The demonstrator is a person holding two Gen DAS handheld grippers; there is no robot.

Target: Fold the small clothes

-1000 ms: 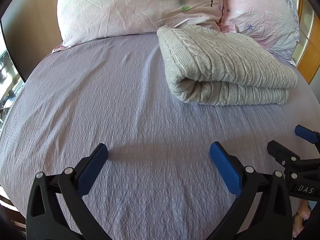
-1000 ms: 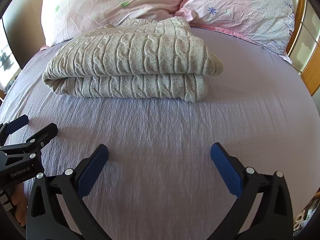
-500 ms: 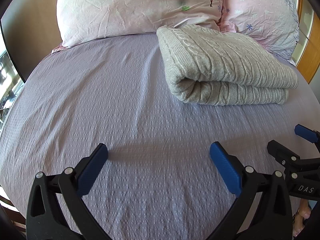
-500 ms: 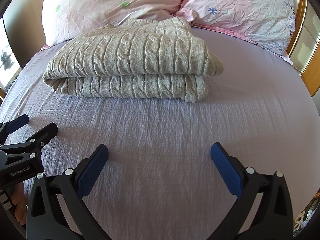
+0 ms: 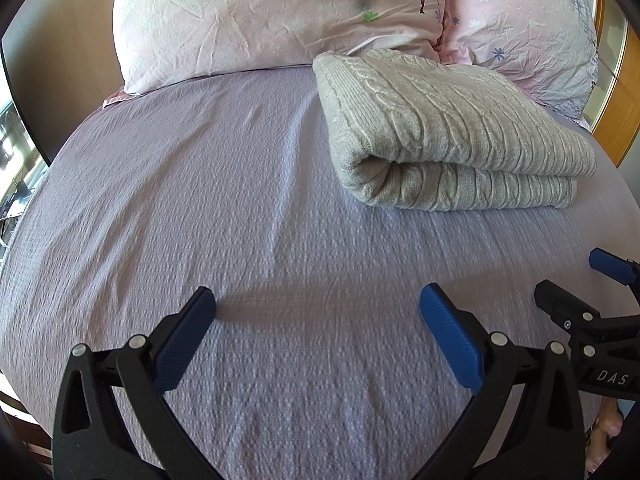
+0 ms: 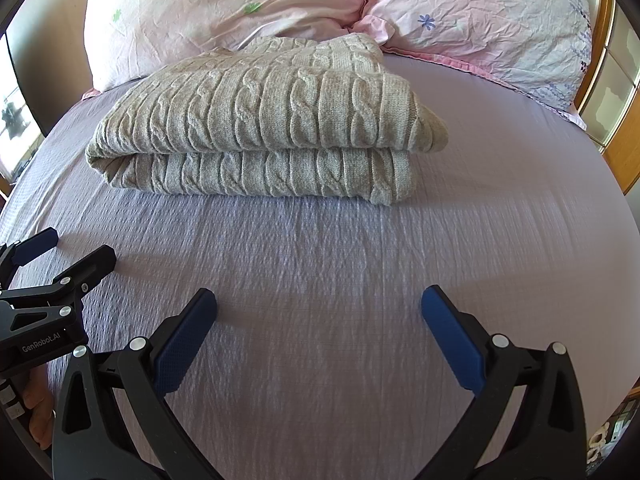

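Your left gripper (image 5: 318, 308) and right gripper (image 6: 319, 308) both stand wide, holding nothing, over bare lilac bedsheet (image 5: 200, 208). The folded cable-knit sweater (image 6: 264, 128) lies ahead, touching the pink pillows (image 6: 224, 4).

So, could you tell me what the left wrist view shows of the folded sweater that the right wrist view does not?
Only the left wrist view shows the sweater's rolled end, where the fold curls open, plus the right hand-held gripper at its right edge. Only the right wrist view shows the sweater's long cable-knit side in two stacked layers, plus the left hand-held gripper at its left edge. Both show the sweater folded on the lilac sheet before two pink pillows, with each view's own jaws spread and empty.
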